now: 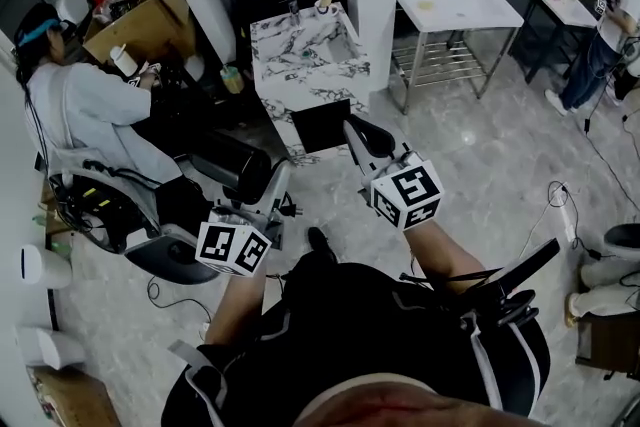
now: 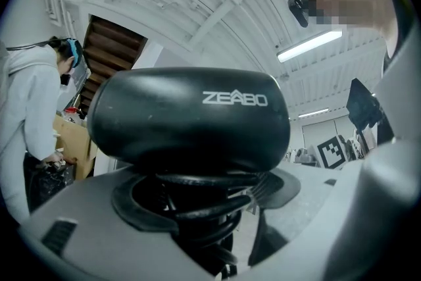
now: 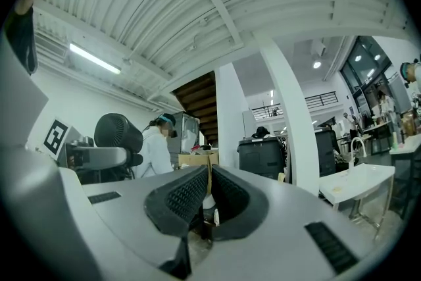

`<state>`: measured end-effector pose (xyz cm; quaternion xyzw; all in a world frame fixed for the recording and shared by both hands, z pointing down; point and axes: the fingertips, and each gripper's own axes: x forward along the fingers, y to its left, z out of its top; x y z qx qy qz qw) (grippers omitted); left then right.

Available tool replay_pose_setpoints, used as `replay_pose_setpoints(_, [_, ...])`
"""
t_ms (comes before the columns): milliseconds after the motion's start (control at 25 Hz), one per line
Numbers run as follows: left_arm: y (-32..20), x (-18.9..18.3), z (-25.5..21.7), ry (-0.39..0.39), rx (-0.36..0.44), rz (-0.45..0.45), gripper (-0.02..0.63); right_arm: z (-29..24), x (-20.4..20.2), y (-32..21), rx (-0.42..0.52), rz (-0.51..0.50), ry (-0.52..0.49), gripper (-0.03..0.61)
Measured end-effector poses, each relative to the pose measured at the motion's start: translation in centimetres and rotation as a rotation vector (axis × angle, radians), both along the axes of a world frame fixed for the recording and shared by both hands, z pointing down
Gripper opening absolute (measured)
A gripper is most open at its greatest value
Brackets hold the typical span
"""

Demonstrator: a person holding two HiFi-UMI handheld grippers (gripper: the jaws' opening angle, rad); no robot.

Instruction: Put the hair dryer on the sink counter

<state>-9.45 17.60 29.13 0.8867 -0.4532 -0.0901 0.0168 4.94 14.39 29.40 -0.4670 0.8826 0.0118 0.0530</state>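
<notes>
The left gripper (image 2: 197, 207) is held aloft, its jaws clamped round the handle and coiled cord of the hair dryer (image 2: 191, 115), evidently for carrying. The marble sink table (image 1: 285, 65) is seen well ahead, not yet reached. The right gripper (image 3: 209, 197) is empty, its jaws nearly closed.

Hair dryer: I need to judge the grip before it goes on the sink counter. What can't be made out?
- Left gripper view: hair dryer handle, hidden by its body and coiled cord.
- Head view: jaws of the left tool, lost against the dark dryer.
- Head view: items on the sink counter, too small.
</notes>
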Motion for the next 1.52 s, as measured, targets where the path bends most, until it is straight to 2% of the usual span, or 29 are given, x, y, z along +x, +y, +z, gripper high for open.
replay_pose_setpoints(480, [-12.0,2.0,1.5,0.050,-0.022,0.088,0.354,0.7,2.0,-10.1,-0.020,0.080,0.055,0.029])
replay_pose_setpoints(880, [-21.3,1.1,2.0,0.061,-0.035,0.089,0.354,1.2,1.2,-19.6,-0.043,0.091,0.063,0.029])
replay_pose_setpoints(1160, [-26.0,0.5,1.9,0.058,-0.060,0.096,0.354,0.6,1.1,-24.0,-0.053,0.109,0.058,0.029])
replay_pose_setpoints(1520, [-30.5,-0.9,1.9,0.043,-0.043,0.130,0.354,1.3,-0.5,-28.8,-0.083,0.150,0.072,0.029])
